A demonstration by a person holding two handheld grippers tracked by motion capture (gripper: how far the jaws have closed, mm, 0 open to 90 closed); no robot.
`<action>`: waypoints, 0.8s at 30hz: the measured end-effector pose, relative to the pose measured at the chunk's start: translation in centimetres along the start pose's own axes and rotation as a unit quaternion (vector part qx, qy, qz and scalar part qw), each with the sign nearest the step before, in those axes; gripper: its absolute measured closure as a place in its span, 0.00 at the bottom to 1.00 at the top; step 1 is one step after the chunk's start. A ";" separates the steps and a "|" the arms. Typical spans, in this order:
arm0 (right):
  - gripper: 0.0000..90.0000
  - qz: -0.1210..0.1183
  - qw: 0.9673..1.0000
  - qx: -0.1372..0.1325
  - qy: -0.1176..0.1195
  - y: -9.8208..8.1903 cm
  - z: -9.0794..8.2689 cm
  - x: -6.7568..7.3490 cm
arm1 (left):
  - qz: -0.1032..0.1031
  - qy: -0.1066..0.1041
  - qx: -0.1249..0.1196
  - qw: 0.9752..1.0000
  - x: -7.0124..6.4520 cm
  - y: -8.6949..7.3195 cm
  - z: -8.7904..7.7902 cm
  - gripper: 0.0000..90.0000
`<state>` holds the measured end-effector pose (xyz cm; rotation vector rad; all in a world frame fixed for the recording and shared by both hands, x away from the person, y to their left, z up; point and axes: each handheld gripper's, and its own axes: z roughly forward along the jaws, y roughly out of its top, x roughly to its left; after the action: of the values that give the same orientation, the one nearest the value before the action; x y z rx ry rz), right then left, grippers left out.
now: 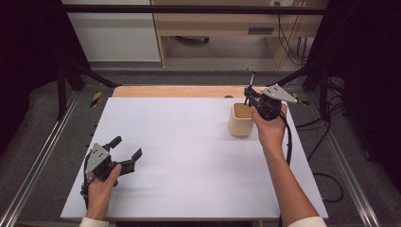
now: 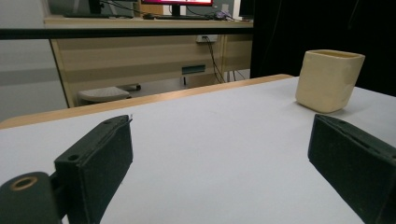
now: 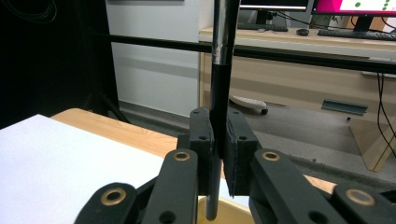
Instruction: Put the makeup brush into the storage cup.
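High view: right tool (image 1: pixel 247 96) clamps a thin black rod (image 1: pixel 250 81), upright over the cream cup (image 1: pixel 241 120) at the white bench's (image 1: pixel 189 151) far right; cup contents unclear. Left tool (image 1: pixel 126 147) sits near-left, jaws apart, holding nothing.
Left gripper view: jaws wide apart, cup (image 2: pixel 329 79) ahead on the right, standing upright.
Right gripper view: jaws closed on the rod (image 3: pixel 219 93), whose lower end hangs above the cup rim (image 3: pixel 233 217).

Matt cream cup (image 1: pixel 241 120), glossy black and metal pen (image 3: pixel 220 88), smooth white tabletop (image 1: pixel 189 156), wooden edge (image 1: pixel 179 91)
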<state>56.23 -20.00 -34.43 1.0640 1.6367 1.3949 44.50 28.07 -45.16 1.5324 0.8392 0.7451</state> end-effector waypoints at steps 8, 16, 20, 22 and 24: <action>0.93 -0.002 1.000 0.006 0.001 -0.5 0.5 0.3 | 0.015 -0.012 0.006 1.000 -0.4 -0.1 0.3 0.06; 0.93 -0.005 1.000 0.012 0.000 -1.2 0.7 0.3 | 0.006 -0.014 0.006 1.000 -0.2 -0.4 0.1 0.06; 0.93 -0.007 1.000 0.017 0.000 -1.8 0.8 0.5 | 0.005 -0.012 0.003 1.000 0.0 -0.5 -0.1 0.05; 0.93 -0.010 1.000 0.019 -0.002 -2.0 0.9 0.5 | 0.003 -0.011 0.001 1.000 0.2 -0.5 -0.2 0.05; 0.93 -0.008 1.000 0.019 -0.004 -2.3 1.0 0.5 | 0.000 -0.009 0.000 1.000 0.3 -0.5 -0.2 0.05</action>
<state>56.68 -19.34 -36.82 1.0759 1.6684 1.3524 44.41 28.45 -45.62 1.5377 0.8261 0.7305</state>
